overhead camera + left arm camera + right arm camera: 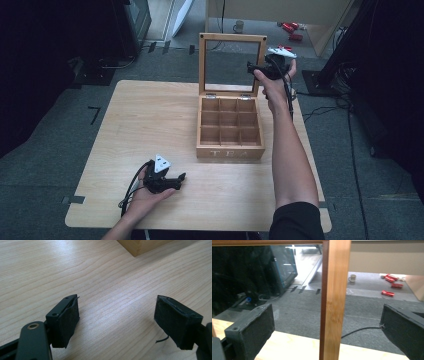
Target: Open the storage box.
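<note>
One word is showing — "TEA", in pale capital letters on the front wall of the wooden tea box (230, 153), facing the person's side of the table. Nothing else is reading clearly — no other label, brand or number.

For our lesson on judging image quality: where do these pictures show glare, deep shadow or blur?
High view: surroundings fall into deep shadow around the light wooden table. Left gripper view: soft glare on the tabletop, the nearby black claw pads slightly soft. Right gripper view: dark reflections in the wooden tea box's glass lid.
</note>
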{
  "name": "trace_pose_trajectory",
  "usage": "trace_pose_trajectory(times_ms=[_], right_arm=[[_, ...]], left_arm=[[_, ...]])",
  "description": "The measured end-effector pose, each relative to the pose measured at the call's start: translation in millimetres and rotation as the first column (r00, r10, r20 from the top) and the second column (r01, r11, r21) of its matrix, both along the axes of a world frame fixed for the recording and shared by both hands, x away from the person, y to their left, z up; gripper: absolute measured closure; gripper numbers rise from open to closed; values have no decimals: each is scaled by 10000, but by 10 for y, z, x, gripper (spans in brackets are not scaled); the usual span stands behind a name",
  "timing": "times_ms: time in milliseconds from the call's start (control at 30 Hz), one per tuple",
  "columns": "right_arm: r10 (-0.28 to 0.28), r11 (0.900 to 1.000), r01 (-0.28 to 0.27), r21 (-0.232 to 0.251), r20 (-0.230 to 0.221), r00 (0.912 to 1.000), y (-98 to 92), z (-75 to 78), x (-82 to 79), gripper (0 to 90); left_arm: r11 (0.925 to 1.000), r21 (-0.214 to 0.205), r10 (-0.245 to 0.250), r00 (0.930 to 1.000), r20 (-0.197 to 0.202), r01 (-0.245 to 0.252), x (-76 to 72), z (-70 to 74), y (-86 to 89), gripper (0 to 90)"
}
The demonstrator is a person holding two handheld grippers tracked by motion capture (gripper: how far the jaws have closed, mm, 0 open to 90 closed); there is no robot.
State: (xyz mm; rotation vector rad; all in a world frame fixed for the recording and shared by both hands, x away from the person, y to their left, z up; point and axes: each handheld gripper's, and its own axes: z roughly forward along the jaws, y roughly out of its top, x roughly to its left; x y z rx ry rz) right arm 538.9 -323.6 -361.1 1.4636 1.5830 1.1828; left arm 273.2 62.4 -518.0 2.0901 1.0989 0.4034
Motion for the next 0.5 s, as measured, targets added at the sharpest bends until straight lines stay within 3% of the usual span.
trace_pose_trajectory(times_ms=[200,500], right_arm=[[369,9993,-367,-77,303,9989,-4,-44,-191,0],[1170,9927,-1152,-372,504,9919,-37,-221,-666,0]], left_arm=[[10000,67,-1,10000,15,1,-3,0,-6,206],[9999,151,-1,10000,94,0,-4,-5,-26,206]])
